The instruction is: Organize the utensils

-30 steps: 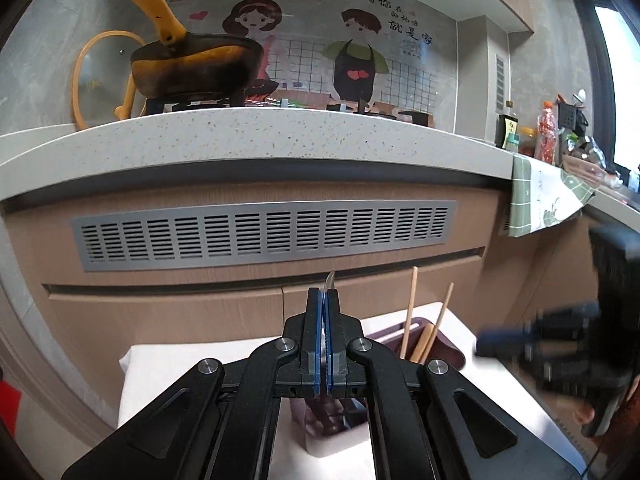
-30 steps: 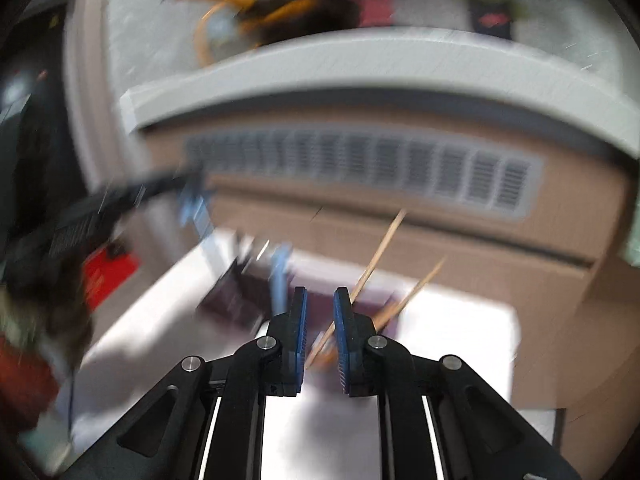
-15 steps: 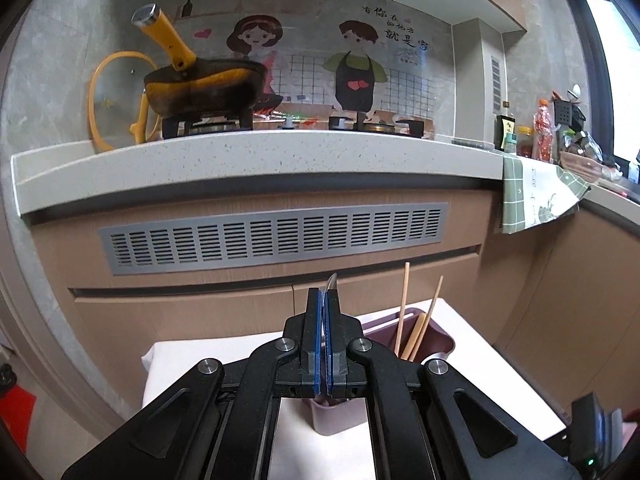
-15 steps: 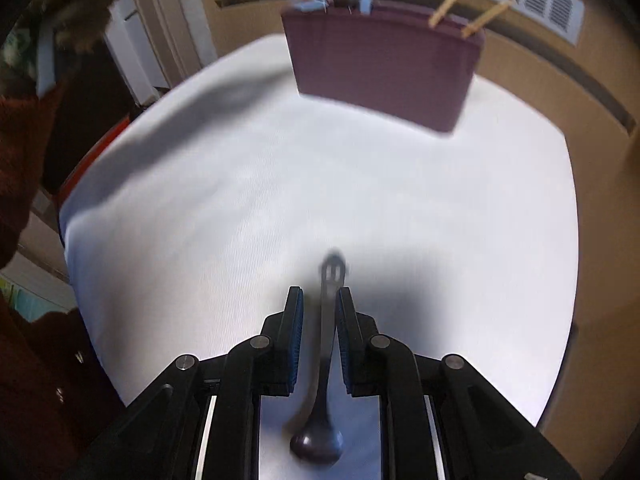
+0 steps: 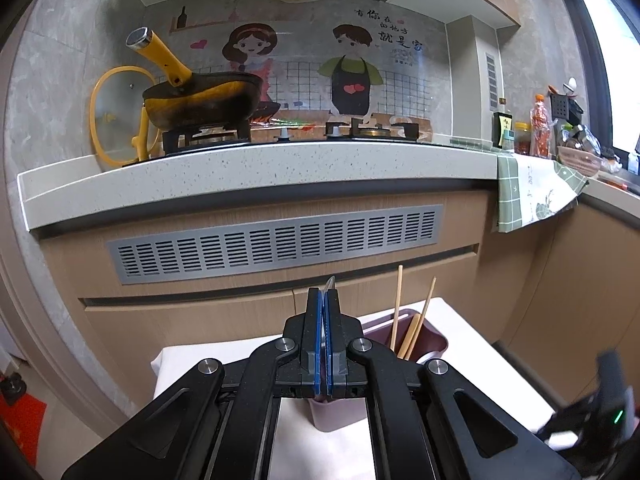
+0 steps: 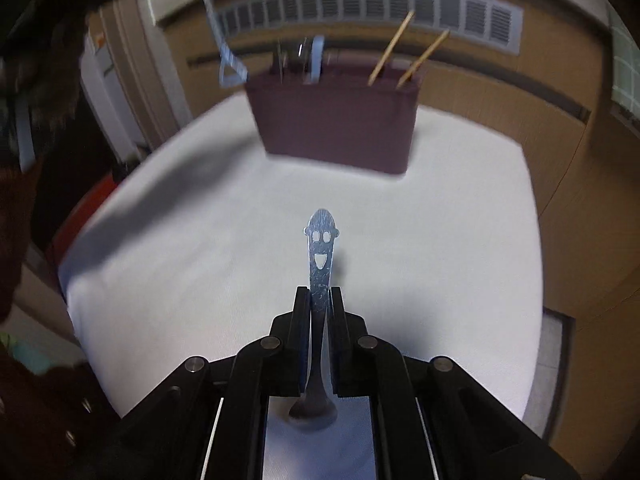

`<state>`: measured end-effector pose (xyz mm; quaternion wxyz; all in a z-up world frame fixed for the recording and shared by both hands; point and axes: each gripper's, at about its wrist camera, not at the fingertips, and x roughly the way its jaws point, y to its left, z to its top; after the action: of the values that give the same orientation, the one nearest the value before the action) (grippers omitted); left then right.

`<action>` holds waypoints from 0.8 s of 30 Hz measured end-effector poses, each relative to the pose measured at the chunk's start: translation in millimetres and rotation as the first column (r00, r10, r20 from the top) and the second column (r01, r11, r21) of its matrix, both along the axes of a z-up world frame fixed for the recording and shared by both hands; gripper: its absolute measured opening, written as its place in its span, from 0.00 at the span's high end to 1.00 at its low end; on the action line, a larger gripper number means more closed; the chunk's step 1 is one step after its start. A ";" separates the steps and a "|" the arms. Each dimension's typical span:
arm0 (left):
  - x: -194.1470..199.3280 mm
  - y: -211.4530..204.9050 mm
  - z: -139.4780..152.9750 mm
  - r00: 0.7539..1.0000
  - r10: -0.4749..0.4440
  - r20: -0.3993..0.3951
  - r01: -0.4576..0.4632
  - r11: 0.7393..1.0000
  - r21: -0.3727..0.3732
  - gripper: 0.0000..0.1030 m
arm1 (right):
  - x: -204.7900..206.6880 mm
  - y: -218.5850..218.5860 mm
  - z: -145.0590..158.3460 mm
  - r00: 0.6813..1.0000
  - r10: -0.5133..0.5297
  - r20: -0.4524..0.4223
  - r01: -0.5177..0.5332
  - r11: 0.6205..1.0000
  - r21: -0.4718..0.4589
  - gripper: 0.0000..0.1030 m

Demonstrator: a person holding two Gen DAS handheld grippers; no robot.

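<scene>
My right tool (image 6: 320,300) has just been closing and now clamps the spoon (image 6: 320,256) handle, in front of the holder (image 6: 336,120). My left tool (image 5: 324,320), clenched on a thin utensil (image 5: 330,282), hangs above that holder.

Your left wrist camera looks nearly level along its tongs (image 5: 324,320), facing the kitchen counter (image 5: 256,168) and vent grille (image 5: 276,242), with the white bench (image 5: 472,360) low in frame. Your right wrist camera tilts steeply down along its tongs (image 6: 320,304), close over the same bench (image 6: 200,240). Both views share the maroon utensil holder (image 5: 430,342) (image 6: 332,120), the chopsticks (image 5: 397,308) (image 6: 390,48) standing in it, and the grille (image 6: 400,6) behind.
</scene>
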<state>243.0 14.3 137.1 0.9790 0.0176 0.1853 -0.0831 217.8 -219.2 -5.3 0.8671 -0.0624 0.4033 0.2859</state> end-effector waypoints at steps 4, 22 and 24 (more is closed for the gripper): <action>-1.9 -2.0 18.4 0.999 0.001 0.045 -0.002 1.000 0.010 0.99 | 22.0 -5.7 73.4 0.985 -0.037 0.167 0.008 0.985 0.172 1.00; 10.6 20.5 -14.0 0.997 -0.025 -0.067 0.021 0.998 -0.064 0.99 | 87.1 26.6 41.2 0.984 0.154 0.085 -0.153 0.988 -0.018 0.80; 6.4 21.1 -25.9 0.995 -0.037 -0.093 0.029 0.996 -0.079 0.99 | 100.8 16.8 22.7 0.993 0.095 0.069 -0.091 0.994 -0.060 0.80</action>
<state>249.4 35.4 111.2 0.9676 -0.0213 0.2275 -0.1071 318.7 -202.4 17.4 0.8647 -0.1158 0.3764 0.3120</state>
